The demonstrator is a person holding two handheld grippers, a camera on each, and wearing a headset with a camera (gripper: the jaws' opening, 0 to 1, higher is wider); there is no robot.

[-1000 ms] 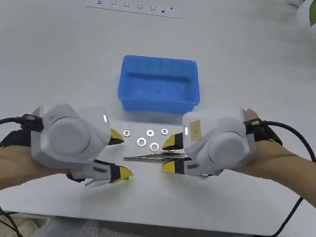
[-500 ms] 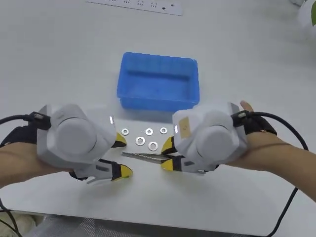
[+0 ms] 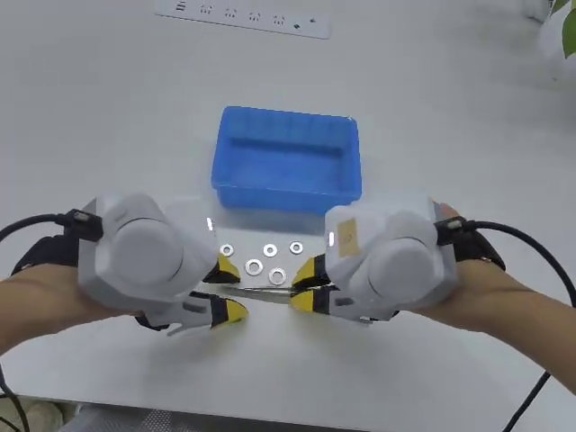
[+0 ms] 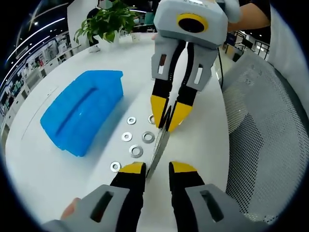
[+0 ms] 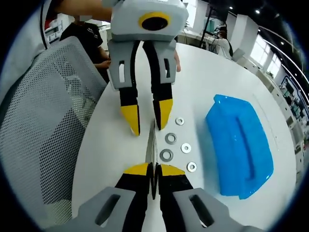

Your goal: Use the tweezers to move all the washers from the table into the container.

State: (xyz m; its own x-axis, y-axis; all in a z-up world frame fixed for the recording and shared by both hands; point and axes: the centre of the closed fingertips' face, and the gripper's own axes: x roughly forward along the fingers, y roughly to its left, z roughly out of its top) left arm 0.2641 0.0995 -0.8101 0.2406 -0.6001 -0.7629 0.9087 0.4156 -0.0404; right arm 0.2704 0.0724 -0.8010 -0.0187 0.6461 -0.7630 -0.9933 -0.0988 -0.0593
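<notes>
I am clenching my right tool [image 5: 153, 170] on the tweezers [image 5: 151, 137] near the container [image 3: 286, 162], while my released left tool [image 4: 158, 168] is straddling them, probably to steady the pickup.

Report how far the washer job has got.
Done: nothing; the blue container looks empty. In hand: the right gripper is shut on the tweezers, the left gripper open around their other end. Left: the washers all lie on the table.
</notes>
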